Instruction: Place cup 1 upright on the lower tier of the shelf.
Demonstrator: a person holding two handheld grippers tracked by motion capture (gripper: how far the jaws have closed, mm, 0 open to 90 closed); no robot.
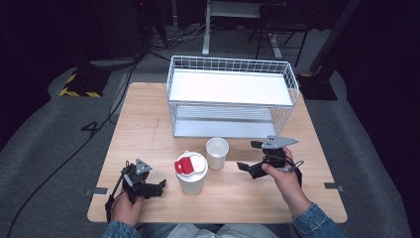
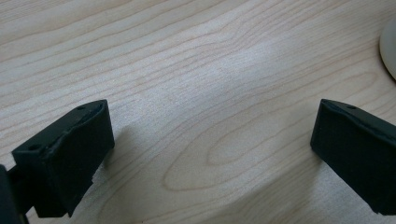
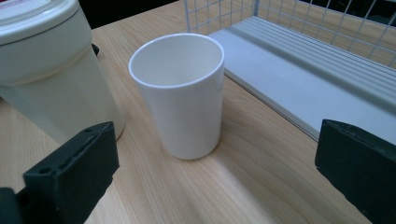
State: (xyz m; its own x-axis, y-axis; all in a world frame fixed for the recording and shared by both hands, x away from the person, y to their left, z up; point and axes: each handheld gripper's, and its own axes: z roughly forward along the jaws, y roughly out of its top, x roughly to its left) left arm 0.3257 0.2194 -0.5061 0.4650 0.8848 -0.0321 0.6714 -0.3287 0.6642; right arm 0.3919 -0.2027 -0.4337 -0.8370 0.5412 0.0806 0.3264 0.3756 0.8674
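Smooth glossy white cup (image 3: 180,93), probably plastic, on matt pale wood-grain table (image 3: 261,186).

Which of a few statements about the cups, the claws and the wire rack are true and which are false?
1. The white cup stands upright and open. True.
2. The lidded container has a red tab on its lid. True.
3. The right claw grips the white cup. False: its jaws are open, apart from the cup.
4. The left claw holds the container. False: it is open over the bare table.
5. The wire rack lies on its side. False: it stands upright.
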